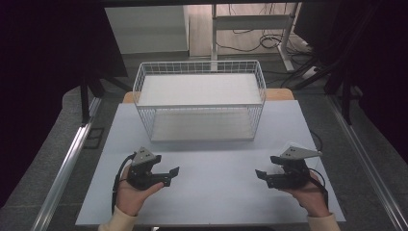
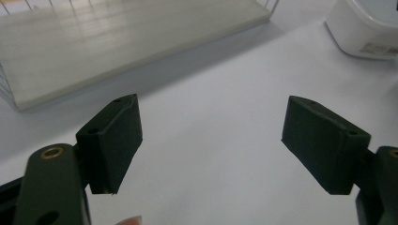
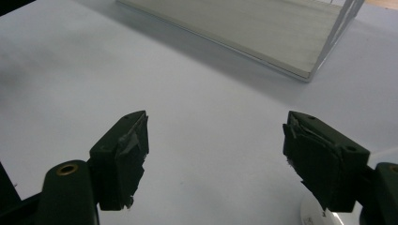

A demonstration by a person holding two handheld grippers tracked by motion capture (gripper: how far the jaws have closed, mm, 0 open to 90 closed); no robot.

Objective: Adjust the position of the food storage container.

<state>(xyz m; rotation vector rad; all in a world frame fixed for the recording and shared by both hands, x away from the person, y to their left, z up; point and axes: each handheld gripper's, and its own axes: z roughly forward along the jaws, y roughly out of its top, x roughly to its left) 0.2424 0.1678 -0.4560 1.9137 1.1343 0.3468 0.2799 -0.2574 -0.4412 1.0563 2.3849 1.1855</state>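
Note:
A white wire rack (image 1: 199, 106) with two flat shelves stands at the far middle of the pale table (image 1: 216, 197). My left gripper (image 1: 170, 176) is held low over the table's near left, jaws wide apart and pointing right, with nothing between them. My right gripper (image 1: 263, 166) is at the near right, jaws pointing left, also open and empty. In the left gripper view the open left gripper (image 2: 213, 108) faces the rack's lower shelf (image 2: 117, 42). The right gripper view has the open right gripper (image 3: 216, 122) over bare table, the shelf (image 3: 263, 33) beyond.
A white rounded container (image 2: 366, 28) sits on the table at the top right of the left gripper view. A white object's edge (image 3: 312, 213) lies under my right jaw. Dark curtains flank the table, and desk legs and cables lie on the floor beyond.

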